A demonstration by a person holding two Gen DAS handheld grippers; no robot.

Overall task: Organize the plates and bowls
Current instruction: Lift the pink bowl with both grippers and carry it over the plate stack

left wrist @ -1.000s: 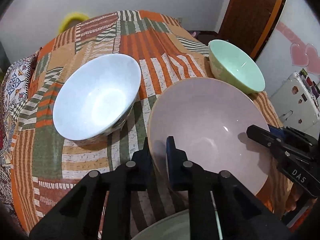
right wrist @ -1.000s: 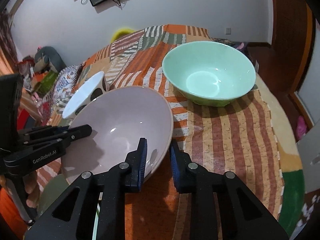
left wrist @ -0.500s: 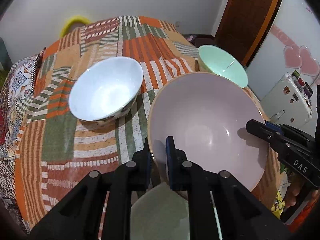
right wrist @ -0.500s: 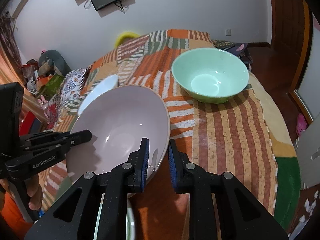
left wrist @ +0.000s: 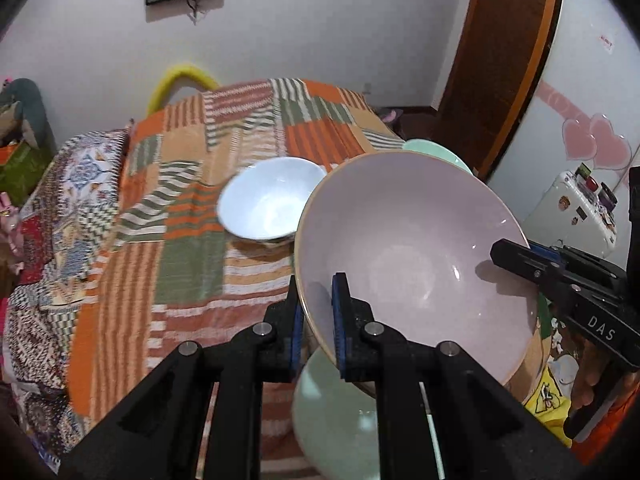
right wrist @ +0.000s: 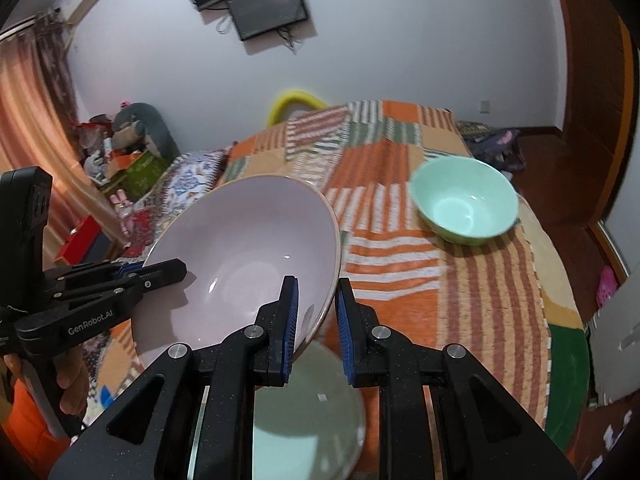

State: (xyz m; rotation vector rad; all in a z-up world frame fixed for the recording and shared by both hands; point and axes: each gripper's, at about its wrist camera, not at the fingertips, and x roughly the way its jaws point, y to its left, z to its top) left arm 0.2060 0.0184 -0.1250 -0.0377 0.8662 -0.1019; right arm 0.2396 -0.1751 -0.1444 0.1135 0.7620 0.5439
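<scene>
1. Since the earlier frames we have lifted the pink bowl (left wrist: 412, 248) well clear of the counter (left wrist: 192, 264); the white bowl (left wrist: 270, 200) and the green bowl (right wrist: 466, 204) now look smaller and farther below us, and a pale green plate (right wrist: 308, 412) shows under the raised bowl.
2. To carry this well, we judge both hands should rise and travel together, keeping the rim level so the bowl neither twists nor slips, then lower it squarely into whichever bowl it nests with.
3. Our left tongs (left wrist: 318, 320) are clamped on the near rim of the pink bowl, one pad inside and one outside.
4. Our right tongs (right wrist: 318, 320) are clamped on the opposite rim in the same manner.
5. The pink bowl hangs between the two tongs, above the plate, touching nothing else that we can see.
</scene>
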